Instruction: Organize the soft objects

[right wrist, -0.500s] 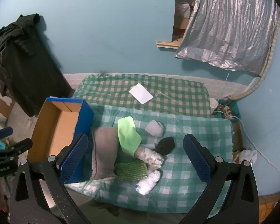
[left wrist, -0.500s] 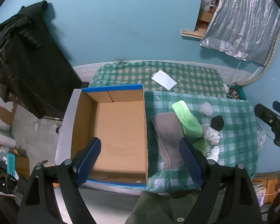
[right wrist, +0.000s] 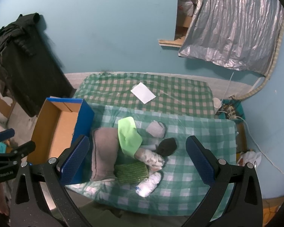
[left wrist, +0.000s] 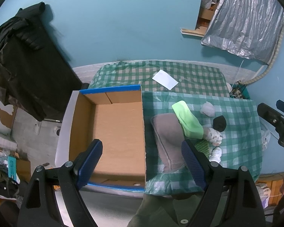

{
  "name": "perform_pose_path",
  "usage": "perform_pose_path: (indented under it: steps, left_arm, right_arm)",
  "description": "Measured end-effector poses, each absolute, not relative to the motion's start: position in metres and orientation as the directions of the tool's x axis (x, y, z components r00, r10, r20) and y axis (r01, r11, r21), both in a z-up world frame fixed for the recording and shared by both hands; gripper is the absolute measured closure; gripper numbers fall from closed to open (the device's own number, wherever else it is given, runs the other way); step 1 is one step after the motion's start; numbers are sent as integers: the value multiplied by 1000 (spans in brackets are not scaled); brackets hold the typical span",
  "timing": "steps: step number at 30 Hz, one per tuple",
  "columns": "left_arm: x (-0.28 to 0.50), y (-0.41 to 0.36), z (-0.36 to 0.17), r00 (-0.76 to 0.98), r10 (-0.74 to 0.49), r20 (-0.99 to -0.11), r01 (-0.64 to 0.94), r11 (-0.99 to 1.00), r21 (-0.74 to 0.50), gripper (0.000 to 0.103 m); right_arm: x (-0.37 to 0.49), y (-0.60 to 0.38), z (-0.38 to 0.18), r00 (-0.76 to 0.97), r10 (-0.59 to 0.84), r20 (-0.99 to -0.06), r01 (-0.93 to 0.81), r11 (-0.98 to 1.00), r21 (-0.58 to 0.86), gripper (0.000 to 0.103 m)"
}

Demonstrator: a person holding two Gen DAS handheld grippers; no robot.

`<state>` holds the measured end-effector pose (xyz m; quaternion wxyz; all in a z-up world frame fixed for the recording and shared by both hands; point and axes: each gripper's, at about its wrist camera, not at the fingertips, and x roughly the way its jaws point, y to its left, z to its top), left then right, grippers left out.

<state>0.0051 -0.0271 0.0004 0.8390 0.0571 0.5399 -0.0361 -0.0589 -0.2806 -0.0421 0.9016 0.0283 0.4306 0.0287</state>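
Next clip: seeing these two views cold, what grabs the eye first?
The open cardboard box with blue edging, nothing visible inside, sits at the left of the checked tablecloth. Right beside it lies a heap of soft things: a grey cushion, a bright green cloth draped over it, and a black bundle. Both the left gripper and right gripper hover open above.

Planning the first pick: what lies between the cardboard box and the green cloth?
A folded grey cloth lies between the box and the green cloth, whose edge overlaps it. The right wrist view shows this best.
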Motion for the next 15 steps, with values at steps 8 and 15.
perform_pose_path:
  steps: [8,15]
  left_arm:
    - [6,-33,-1,411,-4,-911,127,991,53,17]
    - [9,-40,-3,411,-3,-912,138,989,58,17]
  right_arm:
    - [-59,-283,-47,624,78,-777,-29,997,77,1]
    - [-56,-285,-48,621,81,-780,-28,996,81,1]
